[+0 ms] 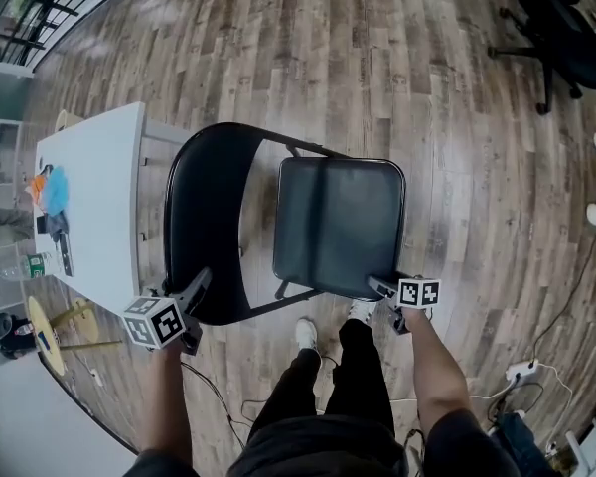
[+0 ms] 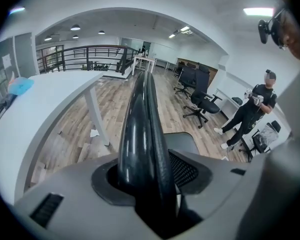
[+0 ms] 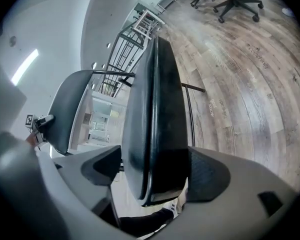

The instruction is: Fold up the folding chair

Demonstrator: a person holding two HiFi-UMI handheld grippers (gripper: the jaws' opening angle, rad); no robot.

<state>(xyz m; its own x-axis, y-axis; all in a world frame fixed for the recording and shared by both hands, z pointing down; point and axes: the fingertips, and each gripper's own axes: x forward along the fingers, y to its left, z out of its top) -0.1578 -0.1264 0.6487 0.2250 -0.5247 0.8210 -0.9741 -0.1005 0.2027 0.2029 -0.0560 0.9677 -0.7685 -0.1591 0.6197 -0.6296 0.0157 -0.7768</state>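
One folding chair (image 1: 338,222) stands on the wood floor (image 1: 377,58) beside one white table (image 1: 99,207). Of two grippers, the left gripper (image 1: 197,286) clamps the backrest (image 1: 204,217) top, and the right gripper (image 1: 382,288) clamps the seat (image 3: 155,119) front edge.

Both bare forearms stretched forward and down, left (image 1: 165,396) and right (image 1: 429,364); grey two-jaw left gripper (image 1: 197,288) angled steeply downward, jaws clamped on the glossy black curved backrest (image 2: 139,129); matching right gripper (image 1: 382,288) tilted less steeply, jaws closed on the dark padded seat (image 3: 155,124).
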